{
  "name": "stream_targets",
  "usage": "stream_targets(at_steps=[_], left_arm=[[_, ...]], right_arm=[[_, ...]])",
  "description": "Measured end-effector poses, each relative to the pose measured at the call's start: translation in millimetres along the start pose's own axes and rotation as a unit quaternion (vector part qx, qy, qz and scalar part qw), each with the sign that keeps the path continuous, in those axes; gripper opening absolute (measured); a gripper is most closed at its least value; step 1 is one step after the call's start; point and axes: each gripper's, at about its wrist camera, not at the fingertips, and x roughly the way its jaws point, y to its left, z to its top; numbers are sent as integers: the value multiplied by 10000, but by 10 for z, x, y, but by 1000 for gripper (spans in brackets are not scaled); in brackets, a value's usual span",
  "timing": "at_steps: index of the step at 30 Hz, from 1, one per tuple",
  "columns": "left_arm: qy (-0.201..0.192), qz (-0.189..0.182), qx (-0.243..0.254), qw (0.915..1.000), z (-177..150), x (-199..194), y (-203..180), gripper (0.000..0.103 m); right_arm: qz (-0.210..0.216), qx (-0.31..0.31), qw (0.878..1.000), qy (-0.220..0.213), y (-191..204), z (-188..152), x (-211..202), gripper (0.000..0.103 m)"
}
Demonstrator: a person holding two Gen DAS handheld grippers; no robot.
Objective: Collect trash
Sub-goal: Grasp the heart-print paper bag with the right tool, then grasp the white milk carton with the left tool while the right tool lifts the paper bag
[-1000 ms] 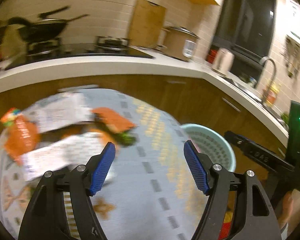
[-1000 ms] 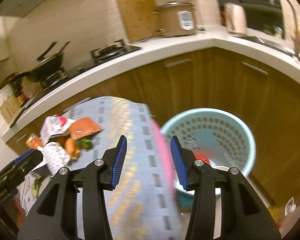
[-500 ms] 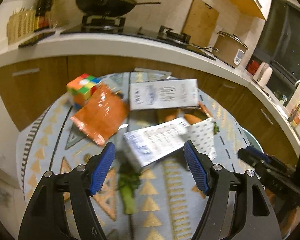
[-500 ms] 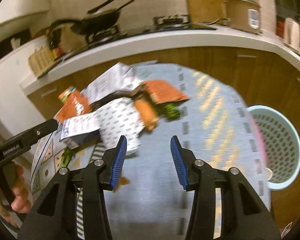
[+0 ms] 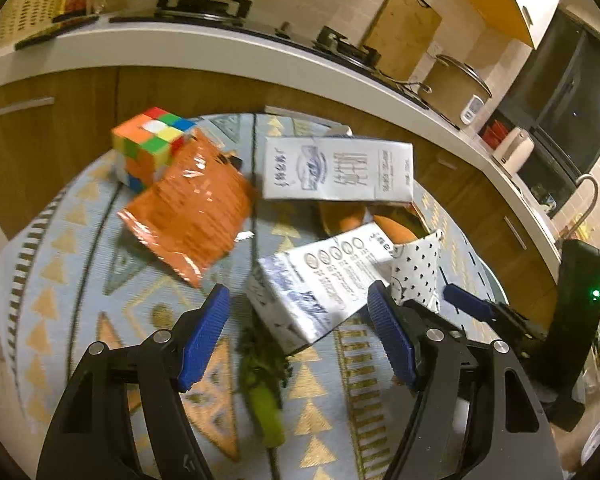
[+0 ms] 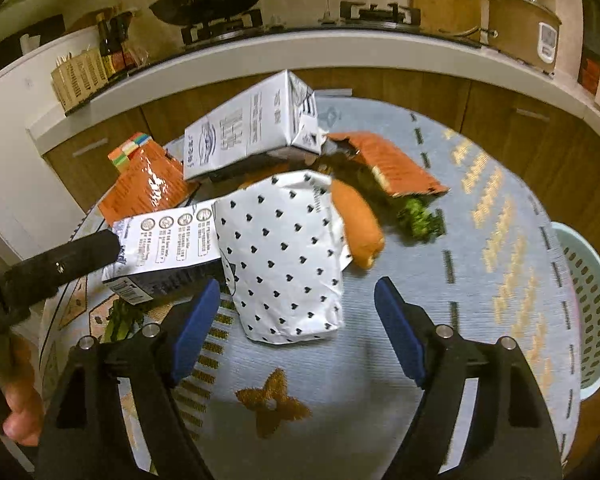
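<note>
Left of the spotted bag point(image 6: 284, 256), the left tool point(image 5: 298, 336) gapes empty above a milk carton point(image 5: 320, 280) on the tabletop point(image 6: 480, 280). The right tool point(image 6: 298, 332) gapes empty over the bag's near end. Right of the bag sits the basket point(image 6: 592, 312).

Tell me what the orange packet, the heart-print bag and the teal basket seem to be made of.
Orange packet: thin plastic or foil film, glossy; it is crinkled with bright glare spots.
Heart-print bag: probably paper or matte film; creased, with no strong shine.
Teal basket: moulded plastic, judging by its even colour and regular rows of holes.
</note>
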Motion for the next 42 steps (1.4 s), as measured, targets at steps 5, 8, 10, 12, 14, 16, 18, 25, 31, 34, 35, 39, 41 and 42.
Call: stream_targets(at_steps=[5, 8, 10, 12, 14, 16, 18, 25, 31, 34, 35, 39, 41, 42], left_arm=[[140, -87, 47, 9999, -15, 109, -61, 69], [197, -152, 133, 9996, -45, 146, -142, 69], [250, -245, 222, 9991, -79, 148, -218, 69], [322, -403, 277, 9983, -119, 147, -284, 69], [420, -615, 326, 9967, -174, 151, -371, 69], [490, -756, 411, 9951, -243, 143, -460, 69], [583, -844, 513, 9934, -319, 161, -571, 69], [988, -1161, 941, 9838, -582, 247, -956, 69], [932, -1258, 1254, 9797, -662, 91, -1103, 71], [599, -871, 1246, 9866, -501, 38, -1115, 79], [503, -574, 1279, 9888, -438, 63, -1116, 81], [517, 272, 1338, 9893, -221, 372, -1161, 82], [655, 517, 1367, 9871, -161, 568, -1177, 82], [712, 570, 1376, 9863, -128, 648, -1182, 82]], right_arm=[[-94, 21, 9999, 121, 18, -8, 135, 76], [-64, 94, 9998, 135, -27, -3, 138, 52], [23, 125, 9997, 194, -58, -9, 137, 36], [38, 169, 9997, 180, -106, -27, 97, 26], [38, 205, 9997, 122, -158, -55, 28, 22], [2, 224, 9997, 19, -222, -86, -70, 20], [-15, 285, 9996, -56, -314, -113, -186, 20], [-133, 421, 9989, -186, -610, -157, -514, 20], [-245, 590, 9979, -146, -849, -212, -585, 20], [-238, 652, 9975, -122, -937, -240, -585, 20], [-244, 660, 9975, -116, -956, -247, -586, 20], [-154, 694, 9975, 41, -1027, -284, -560, 23], [-115, 675, 9976, 131, -1041, -303, -539, 29], [-97, 690, 9974, 158, -1051, -314, -532, 46]])
